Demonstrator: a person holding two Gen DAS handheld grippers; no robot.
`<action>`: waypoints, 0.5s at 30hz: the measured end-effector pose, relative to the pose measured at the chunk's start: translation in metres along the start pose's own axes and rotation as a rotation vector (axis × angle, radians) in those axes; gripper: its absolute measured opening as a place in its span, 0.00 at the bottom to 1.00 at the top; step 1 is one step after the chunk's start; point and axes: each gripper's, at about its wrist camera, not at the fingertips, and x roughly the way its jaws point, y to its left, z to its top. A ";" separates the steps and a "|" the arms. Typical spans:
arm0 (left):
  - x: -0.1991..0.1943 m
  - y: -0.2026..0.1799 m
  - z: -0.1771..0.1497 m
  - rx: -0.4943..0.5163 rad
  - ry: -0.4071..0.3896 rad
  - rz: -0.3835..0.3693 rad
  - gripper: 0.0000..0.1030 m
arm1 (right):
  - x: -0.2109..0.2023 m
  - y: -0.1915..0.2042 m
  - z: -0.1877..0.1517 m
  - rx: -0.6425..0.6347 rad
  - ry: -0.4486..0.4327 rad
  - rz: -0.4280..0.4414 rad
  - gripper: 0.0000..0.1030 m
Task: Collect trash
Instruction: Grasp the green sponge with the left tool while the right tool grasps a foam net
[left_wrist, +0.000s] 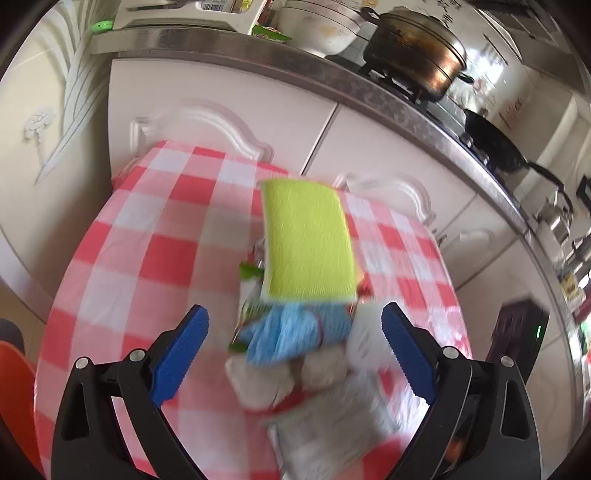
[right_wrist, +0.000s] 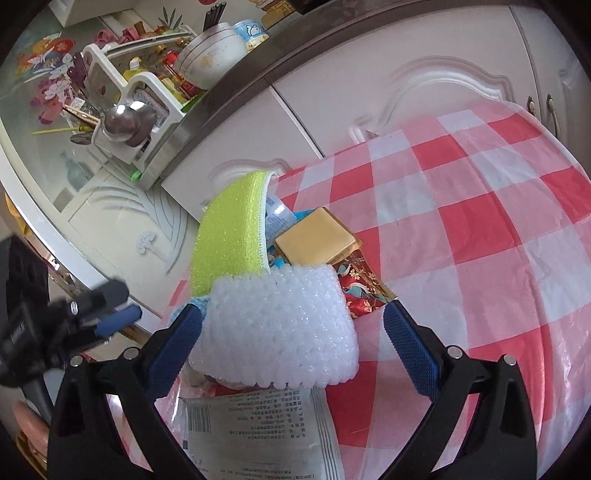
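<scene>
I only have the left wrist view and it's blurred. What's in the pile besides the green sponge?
Observer: In the right wrist view a white foam net lies nearest, between the open fingers of the right gripper.
Operator: Anything behind the net?
Observer: A gold packet beside the green sponge.
Operator: Anything flat underneath?
Observer: A printed white wrapper pokes out below the net.

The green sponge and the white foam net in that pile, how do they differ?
The green sponge is lime, fine-grained and a flat pad standing on edge, leaning on the pile. The white foam net is white, coarsely bubbled and mesh-like, curved into a sleeve lying at the front. The sponge rises higher than the net. Both are soft items in the same heap on the checked tablecloth, between the open right gripper.
</scene>
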 end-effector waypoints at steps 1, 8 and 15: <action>0.007 -0.005 0.007 0.009 0.008 0.016 0.91 | 0.002 0.001 0.000 -0.005 0.006 0.000 0.96; 0.062 -0.041 0.043 0.053 0.112 0.119 0.91 | 0.006 0.004 -0.002 -0.044 0.011 -0.015 0.96; 0.093 -0.062 0.061 0.152 0.156 0.262 0.91 | 0.009 0.003 -0.003 -0.040 0.019 0.021 0.96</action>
